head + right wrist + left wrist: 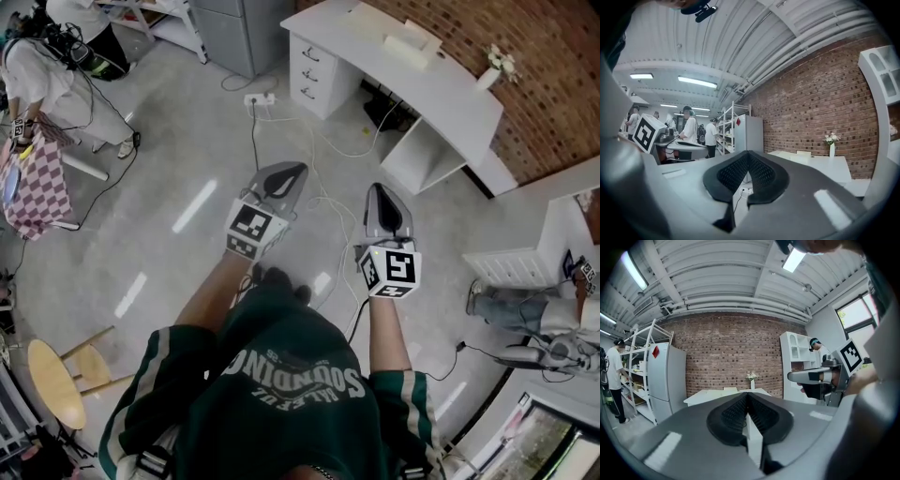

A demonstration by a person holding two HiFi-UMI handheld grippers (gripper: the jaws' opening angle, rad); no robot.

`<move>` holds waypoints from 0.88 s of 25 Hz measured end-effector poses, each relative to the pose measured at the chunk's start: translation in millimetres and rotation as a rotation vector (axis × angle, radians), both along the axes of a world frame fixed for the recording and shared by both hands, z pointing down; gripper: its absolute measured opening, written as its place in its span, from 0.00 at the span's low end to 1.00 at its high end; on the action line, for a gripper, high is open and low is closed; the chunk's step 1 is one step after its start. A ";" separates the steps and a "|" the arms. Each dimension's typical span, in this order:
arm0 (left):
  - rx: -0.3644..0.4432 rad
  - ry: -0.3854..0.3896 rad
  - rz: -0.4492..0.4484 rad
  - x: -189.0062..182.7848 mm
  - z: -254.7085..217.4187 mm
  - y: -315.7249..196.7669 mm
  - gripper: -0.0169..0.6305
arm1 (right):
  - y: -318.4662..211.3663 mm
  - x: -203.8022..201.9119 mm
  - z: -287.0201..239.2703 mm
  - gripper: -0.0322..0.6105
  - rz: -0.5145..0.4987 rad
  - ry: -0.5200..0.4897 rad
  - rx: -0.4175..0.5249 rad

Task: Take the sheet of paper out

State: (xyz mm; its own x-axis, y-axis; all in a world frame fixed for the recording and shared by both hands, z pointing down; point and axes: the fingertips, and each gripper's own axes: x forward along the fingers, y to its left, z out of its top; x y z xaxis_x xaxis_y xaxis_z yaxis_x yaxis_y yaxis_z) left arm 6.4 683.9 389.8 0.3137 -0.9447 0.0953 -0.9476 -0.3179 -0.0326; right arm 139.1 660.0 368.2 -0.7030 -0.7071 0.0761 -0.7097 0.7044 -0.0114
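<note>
Left gripper (292, 173) and right gripper (382, 202) both pinched fully closed, pads meeting, gripping nothing, held level over the floor (178, 169) (two grippers, side by side). One white desk (422, 80) with one flower vase (492, 67); sheet of paper's place can't be told.

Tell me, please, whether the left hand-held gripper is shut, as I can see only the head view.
Observer: Yes, the left hand-held gripper is shut, jaws together with nothing between them.
Operator: And the right one?
Observer: The right hand-held gripper is shut too, and empty.
Operator: Is there anything ahead that I would miss?
Observer: The white fridge by the brick wall bears a red diamond sticker.
</note>
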 end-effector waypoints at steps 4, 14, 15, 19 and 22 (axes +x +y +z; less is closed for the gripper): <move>-0.002 -0.009 0.000 8.0 1.2 -6.5 0.04 | -5.3 5.0 -0.6 0.05 0.006 -0.014 0.015; -0.003 0.007 0.004 -17.6 9.6 -98.4 0.04 | -87.6 -17.9 5.2 0.05 0.021 -0.014 0.021; -0.002 0.008 0.012 -21.2 9.1 -111.6 0.04 | -100.0 -23.1 4.7 0.05 0.022 -0.011 0.023; -0.006 -0.008 0.041 -37.0 9.5 -165.4 0.04 | -151.5 -45.5 4.7 0.05 0.031 -0.012 0.017; -0.012 -0.010 0.062 -48.6 9.4 -202.6 0.04 | -187.3 -60.5 4.6 0.05 0.044 -0.009 0.010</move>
